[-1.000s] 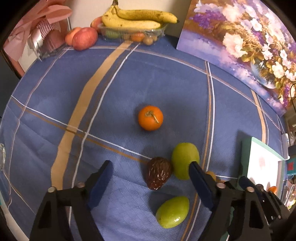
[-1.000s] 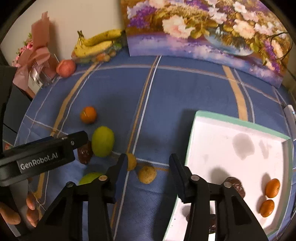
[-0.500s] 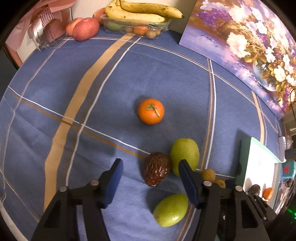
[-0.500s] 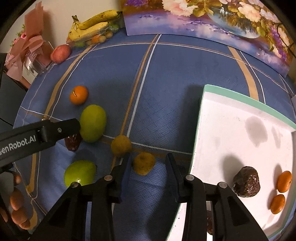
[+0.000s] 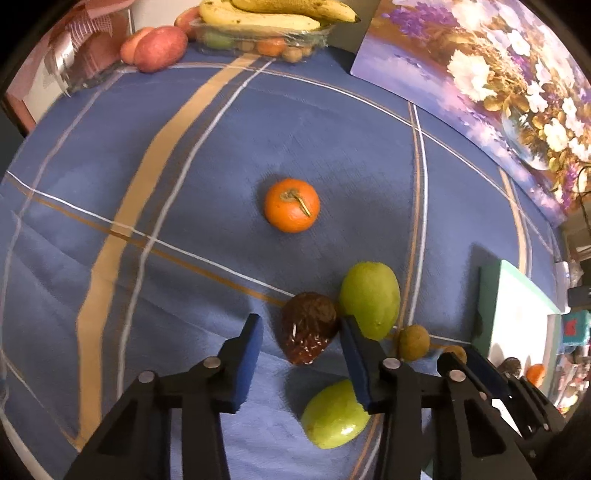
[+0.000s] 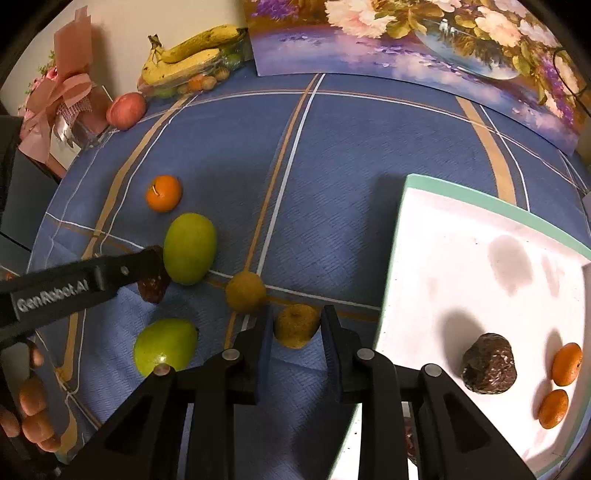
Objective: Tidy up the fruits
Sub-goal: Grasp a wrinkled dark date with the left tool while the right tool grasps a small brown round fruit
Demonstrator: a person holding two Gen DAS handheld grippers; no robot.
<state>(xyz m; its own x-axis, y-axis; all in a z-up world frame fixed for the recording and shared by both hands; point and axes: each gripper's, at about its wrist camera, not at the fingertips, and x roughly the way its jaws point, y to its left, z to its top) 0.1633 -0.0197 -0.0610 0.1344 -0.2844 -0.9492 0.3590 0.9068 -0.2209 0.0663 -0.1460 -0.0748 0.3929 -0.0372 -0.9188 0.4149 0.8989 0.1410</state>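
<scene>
A wrinkled dark brown fruit (image 5: 308, 332) lies between the jaws of my left gripper (image 5: 299, 328), which are closing. The right pad is at its side and a gap shows on the left. Beside it lie two green fruits (image 5: 369, 299) (image 5: 332, 413) and, farther off, an orange (image 5: 291, 209). My right gripper (image 6: 297, 325) is closing on a small yellow-brown fruit (image 6: 295, 326), with a pad against each side. A second one (image 6: 245, 292) lies loose just beyond. The white tray (image 6: 461, 258) on the right holds a dark brown fruit (image 6: 488, 362) and two small oranges (image 6: 566, 363).
Bananas on a plastic box (image 5: 266, 22), red apples (image 5: 159, 50) and a pink wrapped gift (image 6: 62, 92) stand along the far edge. A flower painting (image 5: 480, 74) leans at the back right. A person's fingers (image 6: 33, 402) hold the left gripper.
Both pairs of jaws have narrowed. The left gripper has closed in around the dark brown fruit. The right gripper now has the small yellow-brown fruit between its pads.
</scene>
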